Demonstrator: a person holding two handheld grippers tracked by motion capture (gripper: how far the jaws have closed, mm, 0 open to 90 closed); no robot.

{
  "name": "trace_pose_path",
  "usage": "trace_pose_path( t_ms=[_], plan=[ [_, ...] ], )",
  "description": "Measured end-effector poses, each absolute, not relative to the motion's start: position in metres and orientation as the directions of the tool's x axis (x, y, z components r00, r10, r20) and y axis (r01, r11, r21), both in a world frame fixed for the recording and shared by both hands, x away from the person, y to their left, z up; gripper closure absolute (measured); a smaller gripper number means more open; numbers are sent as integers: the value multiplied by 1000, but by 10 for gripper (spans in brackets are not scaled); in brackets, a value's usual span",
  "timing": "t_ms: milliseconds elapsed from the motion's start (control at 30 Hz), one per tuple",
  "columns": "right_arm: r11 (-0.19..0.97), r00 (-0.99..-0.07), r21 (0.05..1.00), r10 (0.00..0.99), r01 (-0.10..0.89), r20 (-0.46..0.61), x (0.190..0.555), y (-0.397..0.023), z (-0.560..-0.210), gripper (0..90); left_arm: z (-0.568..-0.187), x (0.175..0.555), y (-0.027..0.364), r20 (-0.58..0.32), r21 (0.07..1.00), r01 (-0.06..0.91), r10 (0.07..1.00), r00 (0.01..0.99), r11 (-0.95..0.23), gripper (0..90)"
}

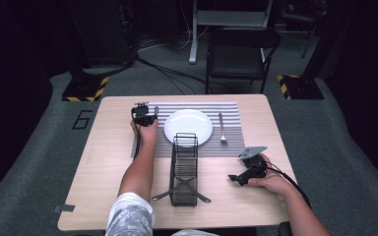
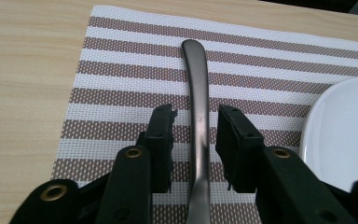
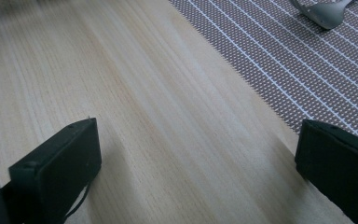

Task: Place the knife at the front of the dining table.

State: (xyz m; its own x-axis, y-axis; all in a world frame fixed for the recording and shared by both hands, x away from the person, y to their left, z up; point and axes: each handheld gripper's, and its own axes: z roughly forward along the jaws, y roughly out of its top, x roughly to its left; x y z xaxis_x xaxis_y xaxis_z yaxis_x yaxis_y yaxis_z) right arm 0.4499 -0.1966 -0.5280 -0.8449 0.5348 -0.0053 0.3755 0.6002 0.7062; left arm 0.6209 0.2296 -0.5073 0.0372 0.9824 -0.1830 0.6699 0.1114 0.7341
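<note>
A grey metal utensil handle (image 2: 196, 79) lies on the striped placemat (image 2: 121, 70), left of the white plate (image 2: 345, 130). My left gripper (image 2: 196, 116) straddles that handle, jaws open, with a small gap on each side between the pads and the metal. In the high view the left gripper (image 1: 142, 116) sits at the placemat's left end beside the plate (image 1: 188, 127). Over bare wood near the table's right front, my right gripper (image 1: 240, 178) hovers low. Its jaws stand wide open with nothing between them (image 3: 198, 135).
A fork (image 1: 222, 129) lies on the placemat right of the plate; its end (image 3: 326, 14) shows in the right gripper view. A black wire rack (image 1: 184, 169) stands in front of the plate, with two grey pieces crossing at its near end. A chair (image 1: 241, 54) stands beyond the table.
</note>
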Motion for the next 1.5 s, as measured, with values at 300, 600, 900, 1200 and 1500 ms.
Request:
trace_pose_path(
  t_ms=[300,600,900,1200,1500],
  plan=[
    [600,-845,707,535,374,-6,450,-197,-528,0,-486,605,249,-199,737,669,976,84,93,538],
    [603,-848,708,530,368,-11,450,-197,-528,0,-462,582,264,-209,780,619,970,123,90,516],
    [601,-845,706,534,375,-6,450,-197,-528,0,-449,557,273,-207,799,599,959,191,53,498],
    [601,-845,706,534,375,-6,450,-197,-528,0,-444,522,278,-163,812,583,945,283,-35,490],
    [601,-845,706,535,375,-6,450,-197,-528,0,-443,494,288,-139,807,584,932,334,-89,479]
  ],
)
